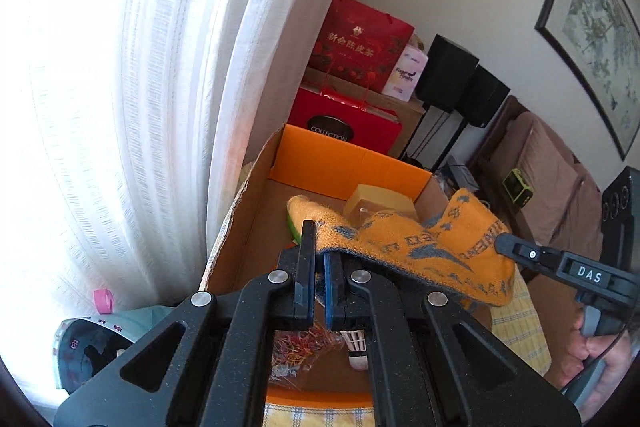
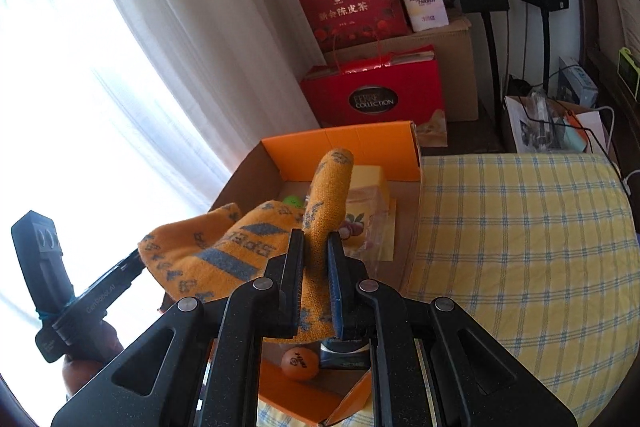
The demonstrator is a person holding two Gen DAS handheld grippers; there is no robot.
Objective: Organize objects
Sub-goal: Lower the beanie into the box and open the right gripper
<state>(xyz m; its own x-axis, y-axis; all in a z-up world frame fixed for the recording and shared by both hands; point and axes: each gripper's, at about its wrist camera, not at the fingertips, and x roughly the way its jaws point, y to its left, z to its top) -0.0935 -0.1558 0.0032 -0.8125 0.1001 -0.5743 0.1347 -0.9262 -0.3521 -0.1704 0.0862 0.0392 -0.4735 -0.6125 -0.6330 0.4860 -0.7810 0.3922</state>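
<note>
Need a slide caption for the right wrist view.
Both grippers, right and left, hold an orange towel above the open cardboard box.

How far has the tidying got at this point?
Done: a yellow block, ping-pong ball and shuttlecock already lie in the cardboard box. In hand: left claw and right claw hold the orange towel stretched above it. Left: lowering and releasing the towel.

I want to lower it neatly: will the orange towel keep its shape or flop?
Probably floppy: the orange towel sags between the left gripper and right gripper. Likely light, since only its edges are pinched. Its terry weave probably resists slipping.
</note>
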